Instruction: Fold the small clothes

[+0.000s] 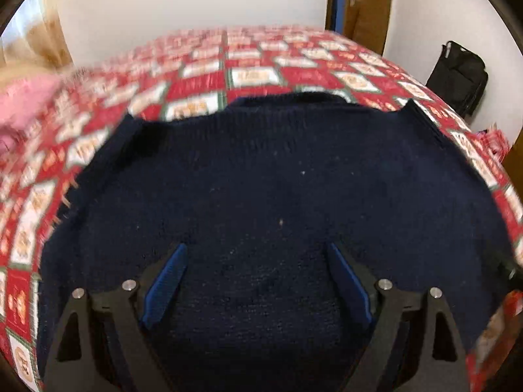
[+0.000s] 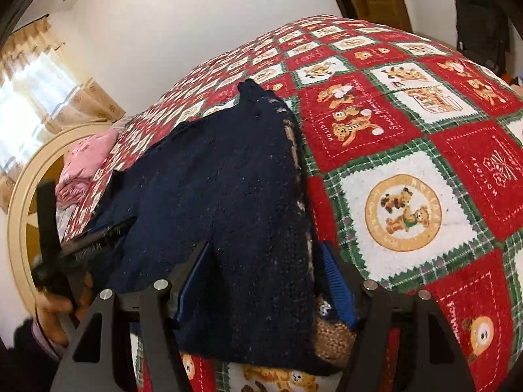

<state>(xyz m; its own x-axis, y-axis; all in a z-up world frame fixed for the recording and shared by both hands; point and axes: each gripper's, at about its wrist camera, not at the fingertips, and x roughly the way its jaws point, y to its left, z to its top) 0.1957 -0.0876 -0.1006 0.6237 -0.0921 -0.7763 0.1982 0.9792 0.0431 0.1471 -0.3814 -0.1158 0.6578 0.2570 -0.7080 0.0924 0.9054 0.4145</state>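
A dark navy knitted sweater (image 1: 278, 196) lies spread on the bed, inside out, collar at the far side. My left gripper (image 1: 256, 251) is open just above its lower middle, holding nothing. In the right wrist view the sweater (image 2: 228, 179) runs away from me, with tan stitching along its right edge. My right gripper (image 2: 266, 248) is open, its blue pads (image 2: 336, 281) standing either side of the sweater's near right edge. The left gripper (image 2: 81, 245) and the hand holding it show at the far left of that view.
The bed is covered by a red, green and white bear-patterned quilt (image 2: 408, 163). Pink clothes (image 2: 85, 163) lie at the bed's far left, also seen in the left wrist view (image 1: 23, 98). A black bag (image 1: 457, 75) stands by the wall on the right.
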